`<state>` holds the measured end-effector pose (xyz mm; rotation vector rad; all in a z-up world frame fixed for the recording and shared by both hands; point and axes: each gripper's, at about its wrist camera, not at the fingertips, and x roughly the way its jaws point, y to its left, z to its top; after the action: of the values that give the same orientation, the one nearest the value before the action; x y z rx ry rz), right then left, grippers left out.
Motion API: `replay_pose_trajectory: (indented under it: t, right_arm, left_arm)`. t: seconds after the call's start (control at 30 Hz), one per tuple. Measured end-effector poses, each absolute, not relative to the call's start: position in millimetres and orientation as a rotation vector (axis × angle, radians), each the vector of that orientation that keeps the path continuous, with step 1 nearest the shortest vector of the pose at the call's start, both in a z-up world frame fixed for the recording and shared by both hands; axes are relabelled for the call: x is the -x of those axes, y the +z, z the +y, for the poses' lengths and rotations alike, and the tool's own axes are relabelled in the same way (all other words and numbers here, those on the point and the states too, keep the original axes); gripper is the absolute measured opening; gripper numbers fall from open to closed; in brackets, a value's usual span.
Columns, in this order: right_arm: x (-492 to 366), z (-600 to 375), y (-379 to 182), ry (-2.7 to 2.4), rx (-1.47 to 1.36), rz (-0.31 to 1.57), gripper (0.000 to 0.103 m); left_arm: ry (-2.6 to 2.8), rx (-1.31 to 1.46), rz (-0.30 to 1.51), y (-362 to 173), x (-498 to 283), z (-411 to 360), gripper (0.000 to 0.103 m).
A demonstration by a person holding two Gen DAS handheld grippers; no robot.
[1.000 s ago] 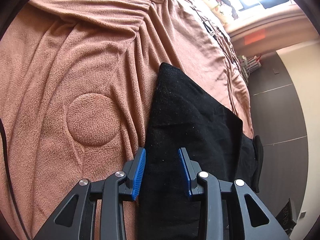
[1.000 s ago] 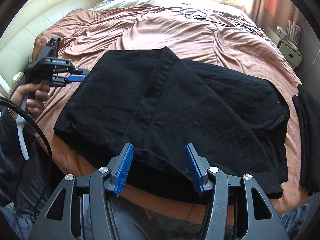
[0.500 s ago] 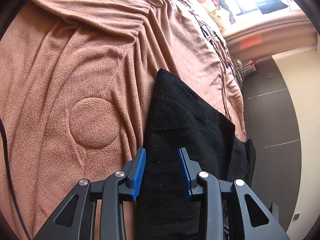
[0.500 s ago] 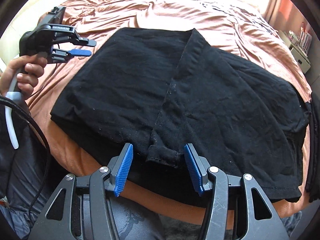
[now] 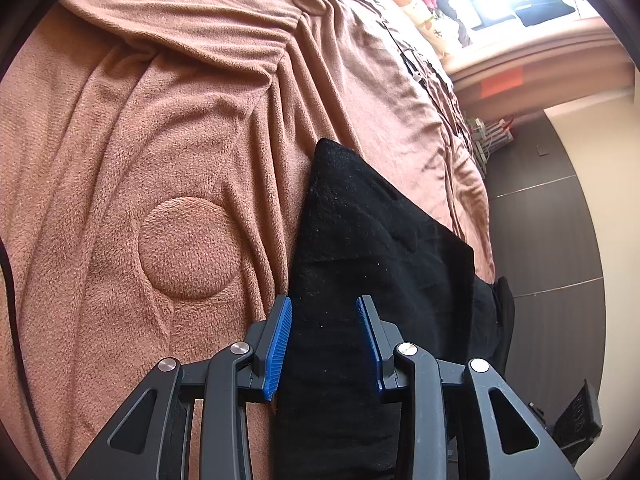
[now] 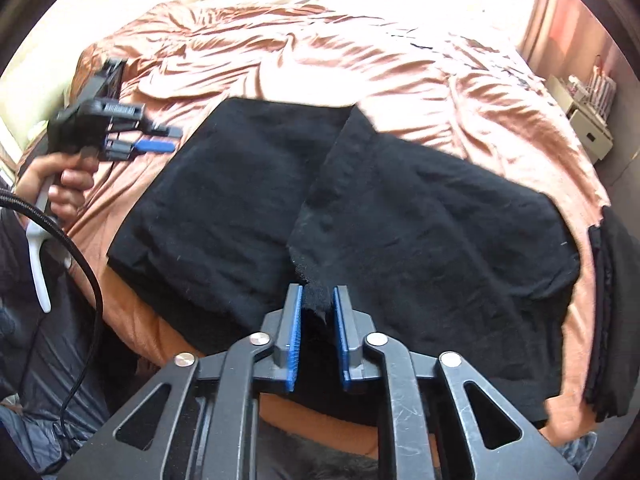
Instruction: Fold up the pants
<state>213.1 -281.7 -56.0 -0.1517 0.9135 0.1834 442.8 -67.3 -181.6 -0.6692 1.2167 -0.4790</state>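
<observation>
- The black pants (image 6: 360, 216) lie spread across the near edge of the bed (image 6: 360, 52), on the brown blanket (image 5: 160, 160); one panel is already folded over the other, and its hem corner reaches toward you at the near edge.
- Your right gripper (image 6: 316, 312) has just been closing, and the blue pads now pinch that hem corner. The bite looks shallow: only a small tuft of cloth sits between the pads, so a quick pull may let it slip out.
- You may have caught only the top layer. If so, lifting will peel the fold apart instead of carrying it over.
- Your left gripper (image 5: 324, 344) is released, its jaws partly apart over the pants' left edge, gripping nothing. With that side free, a pull from the right may drag the whole garment across the blanket.
- A second dark pile (image 6: 612, 320) lies at the bed's right edge; a wide swing could land on it.
- Pose: both grippers point steeply down toward the bed. In the right view your left hand (image 6: 60, 184) holds its gripper above the bed's left side.
</observation>
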Motion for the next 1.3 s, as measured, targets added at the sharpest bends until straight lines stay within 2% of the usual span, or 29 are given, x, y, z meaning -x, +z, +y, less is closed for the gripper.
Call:
replay_pose_trajectory:
  t: [0.5, 0.77, 1.07, 1.1, 1.17, 1.2, 1.27, 1.3]
  right_arm:
    - [-226, -351, 24, 0.020, 0.130, 0.793, 0.010]
    - [-259, -380, 30, -0.056, 0.140, 0.780, 0.010]
    - [-312, -405, 5, -0.169, 0.141, 0.825, 0.011]
    - [-312, -407, 5, -0.199, 0.142, 0.815, 0.016]
    - [-311, -416, 8, -0.228, 0.111, 0.794, 0.033]
    - [-306, -420, 9, -0.231, 0.081, 0.779, 0.052]
    - [-290, -427, 8, -0.226, 0.031, 0.743, 0.064]
    - [-283, -431, 6, -0.220, 0.010, 0.742, 0.064]
  left_arm:
    - [-0.486, 0.619, 1.207, -182, -447, -79, 0.035]
    - [-0.477, 0.572, 1.193, -179, -446, -84, 0.035]
    - [-0.477, 0.537, 1.170, -179, -446, -88, 0.035]
    - [-0.477, 0.536, 1.166, -178, -445, -88, 0.035]
    - [-0.478, 0.524, 1.163, -177, -444, -89, 0.035]
    - [-0.478, 0.518, 1.161, -177, -443, -91, 0.035]
    - [-0.479, 0.510, 1.162, -176, -443, -93, 0.035]
    - [-0.479, 0.504, 1.164, -176, -443, -94, 0.035]
